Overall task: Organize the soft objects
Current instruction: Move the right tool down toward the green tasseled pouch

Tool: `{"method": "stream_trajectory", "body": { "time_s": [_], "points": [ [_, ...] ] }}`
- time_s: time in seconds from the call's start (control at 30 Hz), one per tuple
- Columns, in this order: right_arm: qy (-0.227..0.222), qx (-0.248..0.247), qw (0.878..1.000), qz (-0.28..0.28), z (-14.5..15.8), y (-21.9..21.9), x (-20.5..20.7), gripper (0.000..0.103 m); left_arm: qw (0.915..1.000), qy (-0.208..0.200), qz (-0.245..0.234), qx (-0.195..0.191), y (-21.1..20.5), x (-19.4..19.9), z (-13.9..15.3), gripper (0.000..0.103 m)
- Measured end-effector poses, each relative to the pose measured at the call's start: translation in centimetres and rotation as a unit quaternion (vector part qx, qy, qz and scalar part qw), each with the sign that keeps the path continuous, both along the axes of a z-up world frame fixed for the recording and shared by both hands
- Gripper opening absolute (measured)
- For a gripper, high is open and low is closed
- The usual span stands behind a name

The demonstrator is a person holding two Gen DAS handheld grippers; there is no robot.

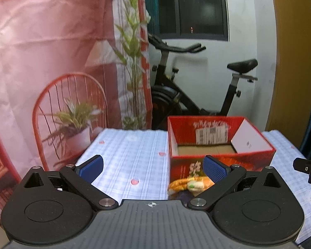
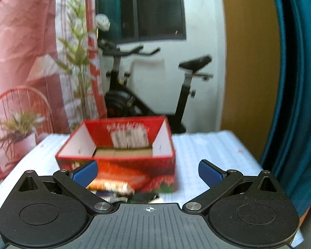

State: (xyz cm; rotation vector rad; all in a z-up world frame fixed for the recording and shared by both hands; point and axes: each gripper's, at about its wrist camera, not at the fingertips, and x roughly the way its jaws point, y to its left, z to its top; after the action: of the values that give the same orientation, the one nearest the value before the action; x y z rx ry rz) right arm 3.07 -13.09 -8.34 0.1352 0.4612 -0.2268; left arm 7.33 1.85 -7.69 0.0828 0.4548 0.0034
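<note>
A red open-top cardboard box (image 1: 219,159) stands on the checked tablecloth (image 1: 134,157); it also shows in the right wrist view (image 2: 116,161). An orange and white soft toy (image 1: 188,184) lies against the box's front, just inside my left gripper's right finger. Other soft items, dark and orange (image 2: 122,191), lie in front of the box in the right wrist view, blurred. My left gripper (image 1: 153,168) is open and empty. My right gripper (image 2: 148,173) is open and empty, short of the box.
A white flap (image 1: 248,139) leans inside the box's right side. An exercise bike (image 1: 197,87) stands behind the table. A pink backdrop with a printed chair (image 1: 68,112) hangs at left. A teal curtain (image 2: 296,83) hangs at right. The other gripper (image 1: 309,168) shows at the right edge.
</note>
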Motion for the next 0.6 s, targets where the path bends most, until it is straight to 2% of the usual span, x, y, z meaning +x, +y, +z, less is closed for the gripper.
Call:
{"method": "stream_trajectory", "body": {
  "time_s": [0.17, 0.37, 0.47, 0.6],
  "points": [
    [0.023, -0.003, 1.0, 0.0, -2.3, 0.2, 0.9, 0.103, 0.9996, 0.025, -0.008, -0.01, 0.6, 1.1, -2.7, 0.103],
    [0.029, 0.018, 0.999, 0.02, -5.3, -0.4, 0.6, 0.103, 0.997, 0.065, -0.017, -0.04, 1.4, 1.3, -6.2, 0.101],
    [0.046, 0.028, 0.998, 0.036, -7.0, -0.4, 0.4, 0.102, 0.9956, 0.081, -0.025, -0.04, 1.3, 1.1, -7.4, 0.099],
    [0.073, 0.019, 0.996, 0.047, -9.0, 0.1, 0.1, 0.095, 0.9948, 0.088, -0.035, -0.036, 0.8, 0.8, -8.3, 0.099]
  ]
}}
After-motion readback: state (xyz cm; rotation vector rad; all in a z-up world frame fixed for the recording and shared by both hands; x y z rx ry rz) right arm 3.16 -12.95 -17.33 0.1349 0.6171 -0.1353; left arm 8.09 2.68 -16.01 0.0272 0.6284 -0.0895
